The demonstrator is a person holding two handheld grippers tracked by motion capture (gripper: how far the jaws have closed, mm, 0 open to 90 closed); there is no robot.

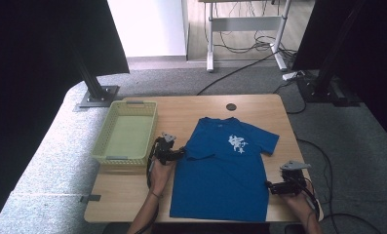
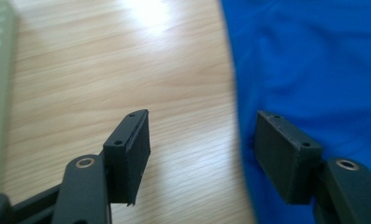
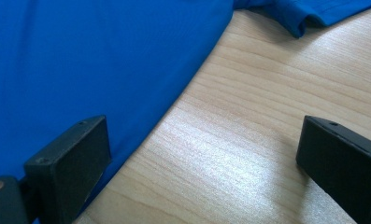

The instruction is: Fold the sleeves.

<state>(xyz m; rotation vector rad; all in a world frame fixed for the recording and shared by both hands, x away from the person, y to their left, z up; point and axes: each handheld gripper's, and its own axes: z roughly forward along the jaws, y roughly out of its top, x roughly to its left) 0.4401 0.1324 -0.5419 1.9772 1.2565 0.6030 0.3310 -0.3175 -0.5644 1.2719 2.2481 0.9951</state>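
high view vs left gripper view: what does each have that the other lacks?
High view alone: the whole blue T-shirt with its white print, the right gripper at its right edge, and the full yellow basket. Left gripper view alone: the left gripper close up, its fingers open astride the shirt's edge. Shared: shirt, wooden table, and the basket.
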